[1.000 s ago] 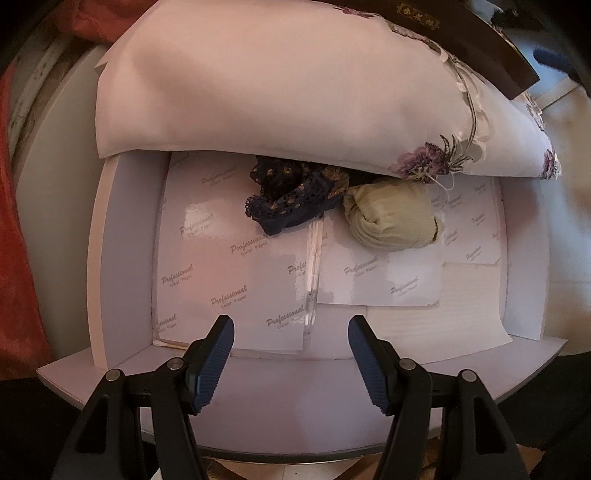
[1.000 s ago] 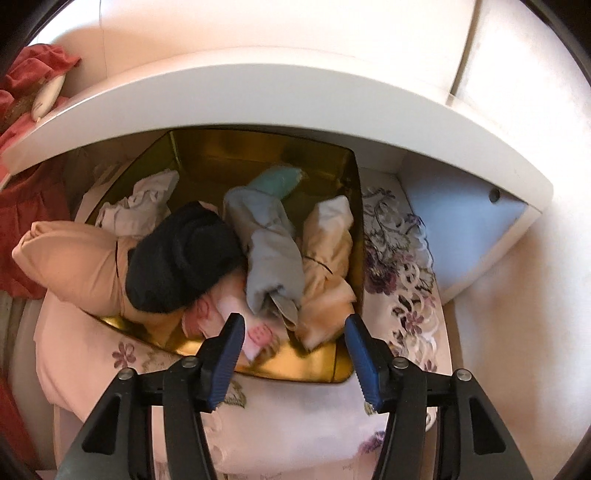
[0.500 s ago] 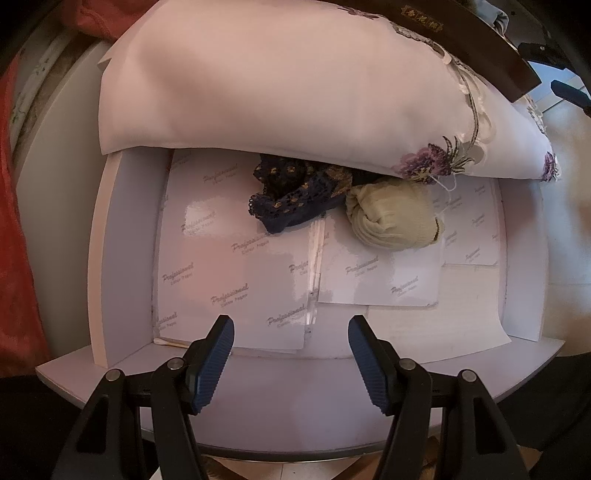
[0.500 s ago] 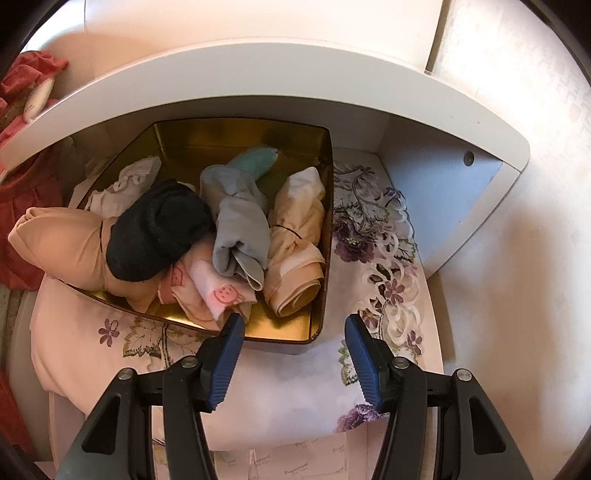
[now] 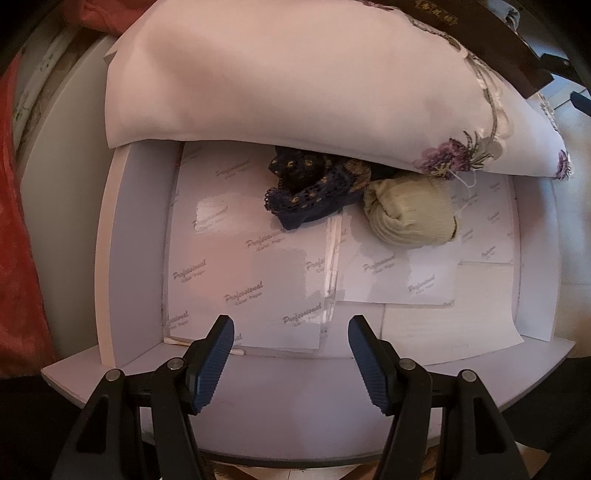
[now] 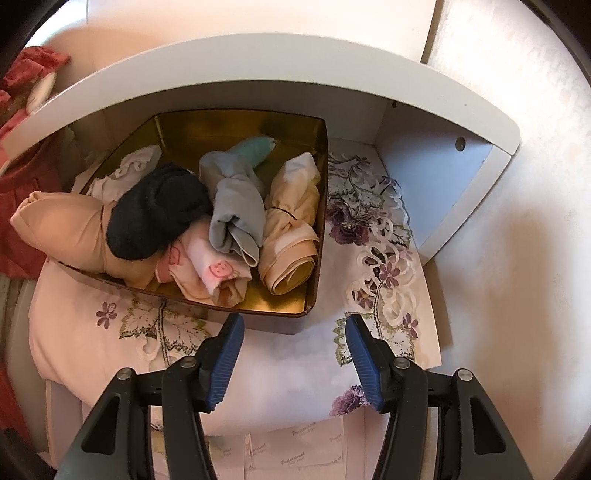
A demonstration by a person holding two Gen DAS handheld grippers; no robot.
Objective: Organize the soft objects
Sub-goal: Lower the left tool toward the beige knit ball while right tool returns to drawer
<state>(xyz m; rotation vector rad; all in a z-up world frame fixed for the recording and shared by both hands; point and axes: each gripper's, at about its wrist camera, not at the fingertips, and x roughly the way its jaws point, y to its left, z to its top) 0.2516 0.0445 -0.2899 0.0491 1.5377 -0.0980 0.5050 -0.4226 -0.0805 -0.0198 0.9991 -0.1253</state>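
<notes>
My left claw (image 5: pixel 290 352) points straight down, its blue-padded jaws standing wide apart with nothing between them. My right claw (image 6: pixel 293 352) tilts downward, jaws apart, gripping nothing.

Embroidered cloth (image 5: pixel 295 74) hides rear of navy lace garment (image 5: pixel 314 184); dark box (image 5: pixel 480 33) cut off at top edge.

A: Navy lace garment (image 5: pixel 314 192) flecked with gold; pale olive rolled bundle (image 5: pixel 410 214) at three o'clock of it.

B: Gold tin (image 6: pixel 236 125): black sock (image 6: pixel 155 210), grey-blue roll (image 6: pixel 236 206), pink strawberry print (image 6: pixel 218 269). White cloth (image 6: pixel 373 229) embroidered with purple flowers.
</notes>
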